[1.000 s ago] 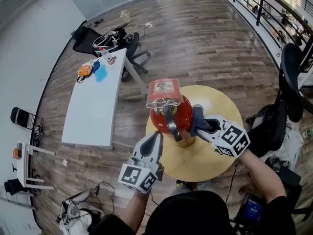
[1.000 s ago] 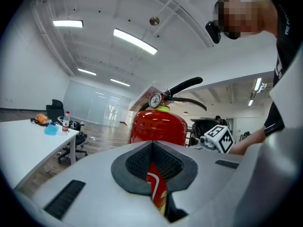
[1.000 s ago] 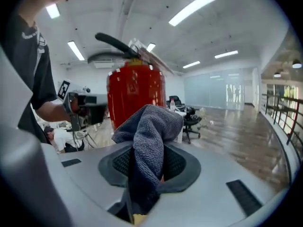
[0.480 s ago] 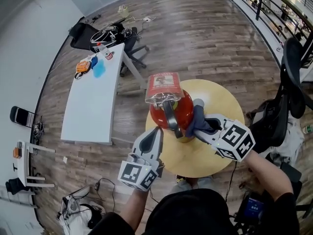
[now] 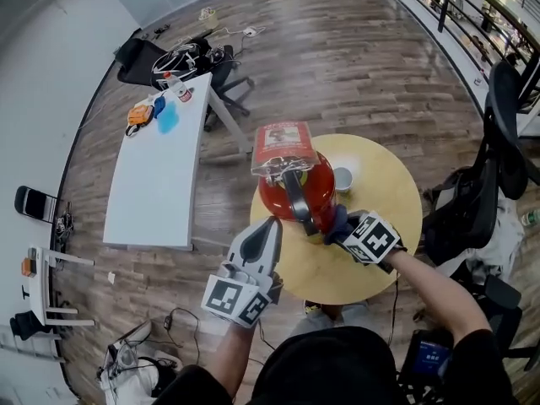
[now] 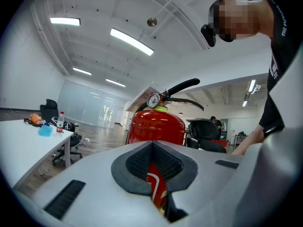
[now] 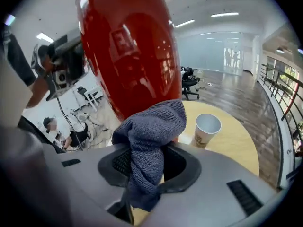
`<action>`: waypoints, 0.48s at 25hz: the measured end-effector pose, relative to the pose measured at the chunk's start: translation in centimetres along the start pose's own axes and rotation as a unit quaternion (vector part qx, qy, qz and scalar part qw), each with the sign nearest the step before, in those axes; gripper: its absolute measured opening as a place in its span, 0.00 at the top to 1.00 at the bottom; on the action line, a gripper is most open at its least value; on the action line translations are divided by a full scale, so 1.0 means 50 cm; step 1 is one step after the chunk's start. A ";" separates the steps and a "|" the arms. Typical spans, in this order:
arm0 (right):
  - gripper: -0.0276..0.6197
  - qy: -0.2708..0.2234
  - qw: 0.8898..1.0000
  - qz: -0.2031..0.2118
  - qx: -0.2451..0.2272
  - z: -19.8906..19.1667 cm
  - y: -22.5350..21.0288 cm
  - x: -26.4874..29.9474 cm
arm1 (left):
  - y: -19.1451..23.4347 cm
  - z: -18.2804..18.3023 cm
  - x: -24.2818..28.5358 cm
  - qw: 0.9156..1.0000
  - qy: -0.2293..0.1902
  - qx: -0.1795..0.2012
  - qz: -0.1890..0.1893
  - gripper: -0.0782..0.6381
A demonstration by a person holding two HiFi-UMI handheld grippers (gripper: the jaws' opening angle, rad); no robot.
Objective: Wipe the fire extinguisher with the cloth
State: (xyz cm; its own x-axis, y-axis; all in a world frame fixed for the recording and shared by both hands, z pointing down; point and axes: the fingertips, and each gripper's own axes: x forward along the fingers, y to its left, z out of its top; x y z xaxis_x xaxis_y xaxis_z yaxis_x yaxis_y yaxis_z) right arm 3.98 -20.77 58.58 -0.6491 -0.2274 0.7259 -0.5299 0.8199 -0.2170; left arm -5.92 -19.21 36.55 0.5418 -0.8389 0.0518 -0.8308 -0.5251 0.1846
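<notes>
Since a second ago: right hand-held gripper (image 5: pixel 342 225) has drawn in toward me and lower along the right flank of the fire extinguisher (image 5: pixel 274 194), uncovering the paper cup (image 5: pixel 342 178) behind it; left hand-held gripper (image 5: pixel 270 226) has barely shifted. Item, fire extinguisher: red, upright on the round yellow counter (image 5: pixel 384 171), toward its left half, black lever and gauge on top. Item, cloth (image 7: pixel 152 124): grey, bunched, clamped between the jaws of the right hand-held gripper, its free wad pushed out ahead and lying against the lower red wall. Item, left hand-held gripper: jaws drawn together on nothing, aimed at the near-left side of the cylinder, close by; contact I cannot confirm. Item, paper cup: on the counter just beyond the extinguisher, apart from the cloth. Step in hand, by my reading: wiping the right lower side. To do it well I would keep the clamp firm so the wad does not slip out, lean the cloth flat onto the curve instead of dabbing with its tip, and follow the round wall in long overlapping passes. Pressure looks best kept modest, since a tall cylinder may rock; the left hand-held gripper is placed to brace the opposite side if it does. Sweeps toward the far side should stop short of the cup, and clear of the lever.
</notes>
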 end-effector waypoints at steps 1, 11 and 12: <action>0.77 0.022 1.000 -0.004 -0.004 -0.022 -0.008 0.023 | -0.001 0.000 0.000 1.000 -0.001 -0.003 -0.004 0.86; 0.77 0.097 0.995 -0.002 -0.033 -0.160 -0.061 0.182 | -0.002 -0.002 -0.003 0.999 0.026 0.003 -0.022 0.86; 0.77 0.097 0.995 0.001 -0.035 -0.160 -0.061 0.176 | -0.002 -0.001 0.000 0.999 0.025 0.004 -0.023 0.86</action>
State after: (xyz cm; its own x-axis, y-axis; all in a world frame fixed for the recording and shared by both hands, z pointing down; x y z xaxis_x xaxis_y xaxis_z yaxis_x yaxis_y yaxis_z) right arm 4.25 -21.08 70.82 -0.5283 -0.1262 0.8396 -0.4849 0.8566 -0.1764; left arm -5.82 -19.14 36.58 0.5851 -0.8057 0.0923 -0.8055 -0.5643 0.1808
